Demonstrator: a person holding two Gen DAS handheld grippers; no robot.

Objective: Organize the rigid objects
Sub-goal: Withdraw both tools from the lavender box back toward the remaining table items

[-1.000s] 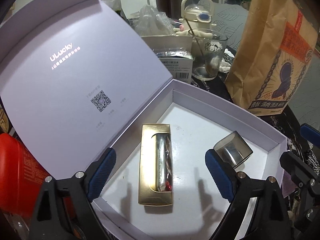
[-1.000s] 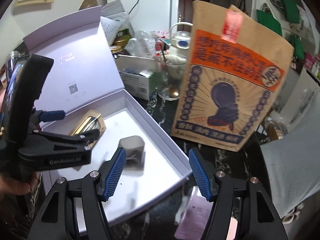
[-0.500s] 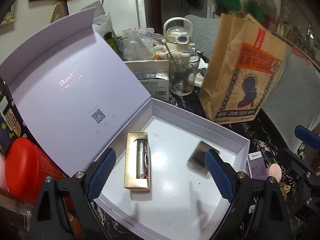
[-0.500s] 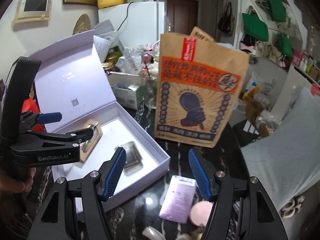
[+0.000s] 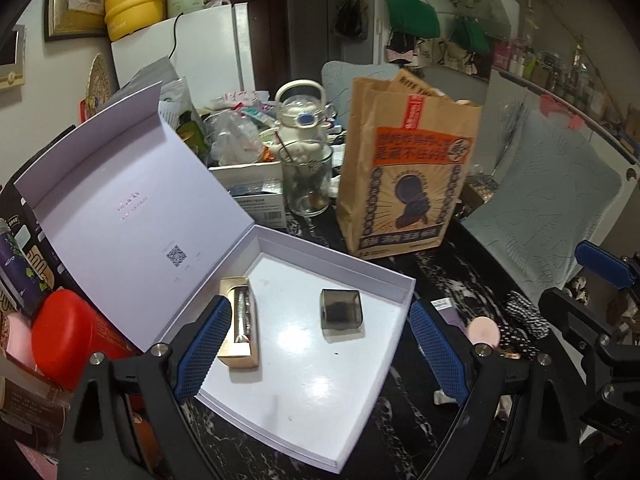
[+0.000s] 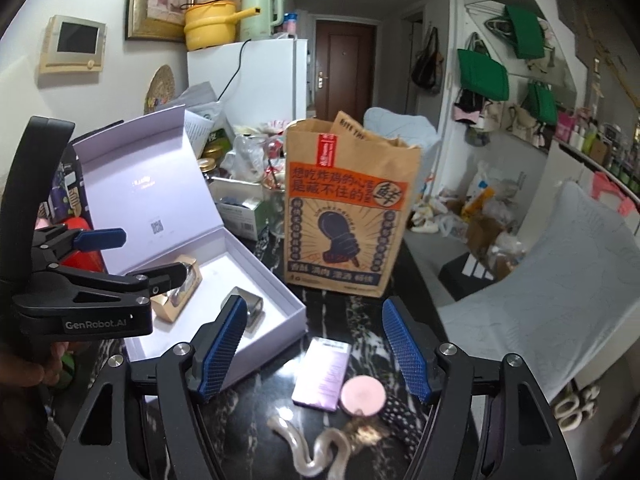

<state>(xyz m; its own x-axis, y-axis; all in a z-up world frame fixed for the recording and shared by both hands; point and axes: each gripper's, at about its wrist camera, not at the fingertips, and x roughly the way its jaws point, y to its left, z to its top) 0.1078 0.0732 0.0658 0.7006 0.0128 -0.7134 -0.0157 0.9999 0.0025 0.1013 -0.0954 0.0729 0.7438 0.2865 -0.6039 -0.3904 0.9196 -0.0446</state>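
Observation:
An open white gift box point(image 5: 280, 412) with its lid raised lies on the dark marble table. Inside it lie a gold case point(image 5: 240, 330) holding a silver object and a small grey metal cube point(image 5: 340, 312); both also show in the right wrist view, the case point(image 6: 178, 296) and the cube point(image 6: 248, 312). My left gripper point(image 5: 320, 352) is open and empty above the box. My right gripper point(image 6: 312, 348) is open and empty above the table to the box's right, over a lilac card box point(image 6: 322, 374) and a pink round compact point(image 6: 362, 396).
A tall brown paper bag point(image 5: 404, 184) stands behind the box. A glass cup point(image 5: 308, 184), a kettle-shaped bottle point(image 5: 300, 120) and clutter are at the back. A red container point(image 5: 76, 344) is left of the box. A hair tie and dotted cloth point(image 6: 348, 436) lie near the front.
Both grippers have pulled back and up from the box, so more of the room shows. The cube now lies still in the box. Both grippers stay open.

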